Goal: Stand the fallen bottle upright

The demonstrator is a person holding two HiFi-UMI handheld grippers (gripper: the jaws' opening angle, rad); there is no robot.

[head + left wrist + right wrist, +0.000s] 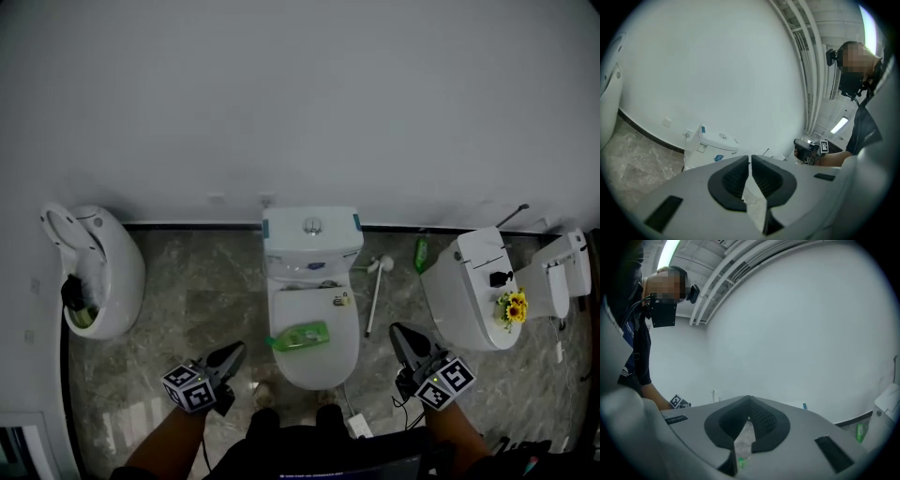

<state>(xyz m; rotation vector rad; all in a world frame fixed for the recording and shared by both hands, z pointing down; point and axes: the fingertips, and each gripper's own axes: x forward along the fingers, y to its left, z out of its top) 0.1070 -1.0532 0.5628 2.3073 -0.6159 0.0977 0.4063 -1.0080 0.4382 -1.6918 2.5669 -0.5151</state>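
position: green plastic bottle lies crosswise on white toilet lid between your 2 grippers; left gripper nearer, jaws barely parted, empty; right gripper pressed together.

The bottle is green, the toilet white with blue tank corners, the wall white, and the floor marbled grey-brown. The left gripper and right gripper are grey with black ribbed pads, and their cubes bear black-and-white squares. The sunflowers are yellow.
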